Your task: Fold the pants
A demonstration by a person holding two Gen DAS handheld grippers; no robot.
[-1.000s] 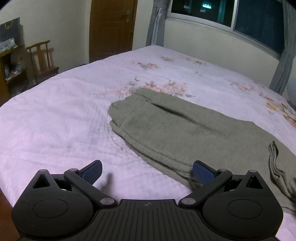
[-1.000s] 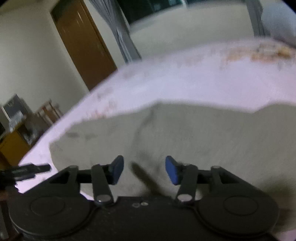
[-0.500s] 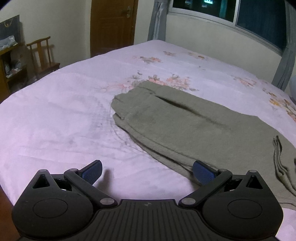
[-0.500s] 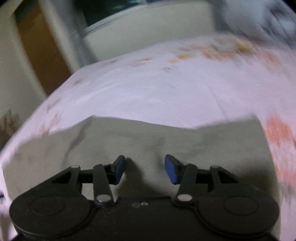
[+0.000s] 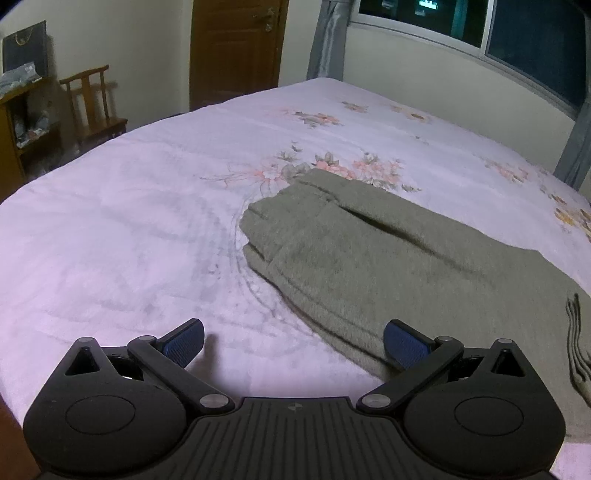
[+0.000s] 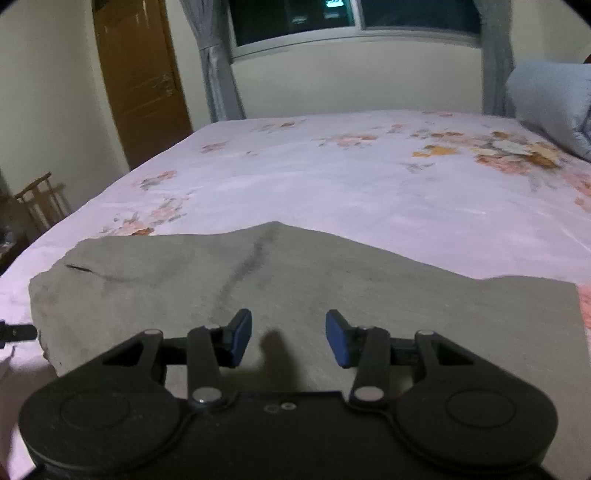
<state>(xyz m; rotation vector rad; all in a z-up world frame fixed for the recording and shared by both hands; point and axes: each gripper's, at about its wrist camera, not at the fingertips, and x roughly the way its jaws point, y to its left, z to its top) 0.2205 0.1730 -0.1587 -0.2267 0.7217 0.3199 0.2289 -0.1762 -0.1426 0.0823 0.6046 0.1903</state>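
Olive-green pants (image 5: 388,258) lie flat on the pink floral bed (image 5: 129,229), folded lengthwise, with the waistband end toward the middle of the bed. My left gripper (image 5: 293,341) is open and empty, low over the bed at the near edge of the pants. Its right fingertip (image 5: 400,341) is over the fabric edge. In the right wrist view the pants (image 6: 295,280) spread across the frame. My right gripper (image 6: 289,336) is open and empty just above the cloth.
A wooden chair (image 5: 94,103) and a shelf (image 5: 22,122) stand at the left past the bed edge, near a brown door (image 5: 236,48). A window (image 6: 332,18) with grey curtains is behind the bed. A grey pillow (image 6: 550,99) lies at the far right.
The left gripper has drawn back and left a little, so the pants sit further right. The right gripper swung to face the window and steadied. Both stayed open.
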